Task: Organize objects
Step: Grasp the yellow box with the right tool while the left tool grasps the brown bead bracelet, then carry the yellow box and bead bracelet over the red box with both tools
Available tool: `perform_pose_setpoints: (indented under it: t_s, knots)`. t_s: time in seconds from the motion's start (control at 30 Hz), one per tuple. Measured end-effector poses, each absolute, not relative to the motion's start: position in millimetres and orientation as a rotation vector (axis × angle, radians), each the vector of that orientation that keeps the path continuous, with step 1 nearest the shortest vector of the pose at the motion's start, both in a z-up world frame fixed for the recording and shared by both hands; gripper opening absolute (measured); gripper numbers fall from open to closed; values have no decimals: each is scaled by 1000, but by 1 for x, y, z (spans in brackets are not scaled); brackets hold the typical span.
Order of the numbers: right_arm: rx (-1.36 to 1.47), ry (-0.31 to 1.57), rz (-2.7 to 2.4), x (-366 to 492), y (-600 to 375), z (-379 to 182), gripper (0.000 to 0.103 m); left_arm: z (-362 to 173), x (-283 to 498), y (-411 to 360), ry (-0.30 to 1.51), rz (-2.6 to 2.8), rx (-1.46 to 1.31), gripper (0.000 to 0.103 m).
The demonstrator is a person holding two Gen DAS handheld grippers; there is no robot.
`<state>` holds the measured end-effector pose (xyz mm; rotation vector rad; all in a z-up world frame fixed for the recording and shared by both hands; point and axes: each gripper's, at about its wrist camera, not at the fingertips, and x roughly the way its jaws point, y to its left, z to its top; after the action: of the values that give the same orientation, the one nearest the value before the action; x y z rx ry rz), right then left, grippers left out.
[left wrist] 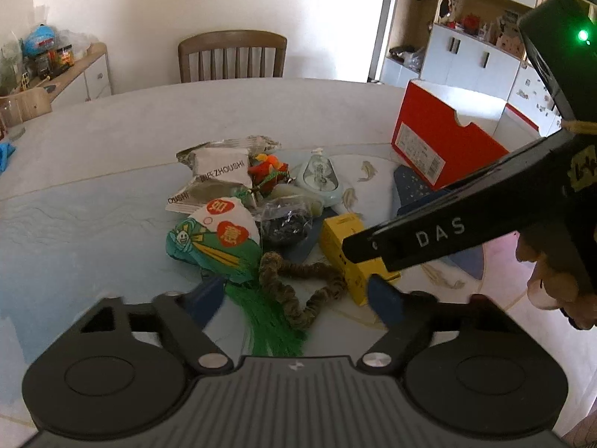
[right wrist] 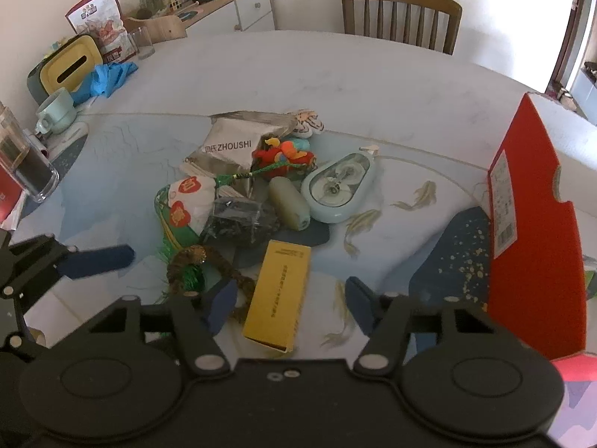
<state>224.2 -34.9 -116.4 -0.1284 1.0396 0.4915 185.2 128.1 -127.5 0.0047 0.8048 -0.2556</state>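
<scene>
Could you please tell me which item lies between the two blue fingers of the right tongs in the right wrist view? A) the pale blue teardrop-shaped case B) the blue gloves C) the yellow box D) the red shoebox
C: the yellow box lies lengthwise in the gap of the right tongs, whose fingers stand apart on either side without pressing on it.

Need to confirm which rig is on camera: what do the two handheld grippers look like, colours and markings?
Both are matte black plastic with ribbed tops, two round caps and silver pivot screws. The left gripper and right gripper each carry dark blue finger pads. In the left wrist view the right unit shows white "DAS" lettering, a lit green indicator light and a yellowish label. No cables or sleeves visible.
</scene>
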Motion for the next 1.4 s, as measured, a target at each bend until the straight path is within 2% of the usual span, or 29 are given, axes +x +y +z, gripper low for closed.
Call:
perform_pose_setpoints:
  t_s: [0.03, 0.17, 0.23, 0.4, 0.5, 0.57, 0.9, 1.4]
  knots:
    - [-125, 1044, 492, 225, -35, -117, 59, -128, 186, 129, 812, -258, 1, 65]
    - [-121, 1056, 500, 229, -32, -119, 53, -129, 190, 131, 827, -261, -15, 53]
    - [-121, 1062, 504, 231, -30, -121, 51, -130, 192, 132, 838, -265, -22, 44]
    - [-125, 1082, 505, 234, -26, -127, 43, -136, 200, 133, 879, -246, -38, 32]
    - [-122, 1094, 506, 235, -25, -129, 37, -137, 203, 134, 884, -239, -42, 30]
    - [-123, 1101, 508, 235, -24, -131, 34, -138, 204, 134, 891, -236, -41, 21]
    - [-142, 1091, 494, 232, -25, -132, 28, -136, 204, 132, 887, -221, -17, 9]
    - [-44, 1041, 492, 204, -71, -100, 28, -95, 189, 120, 810, -274, -3, 8]
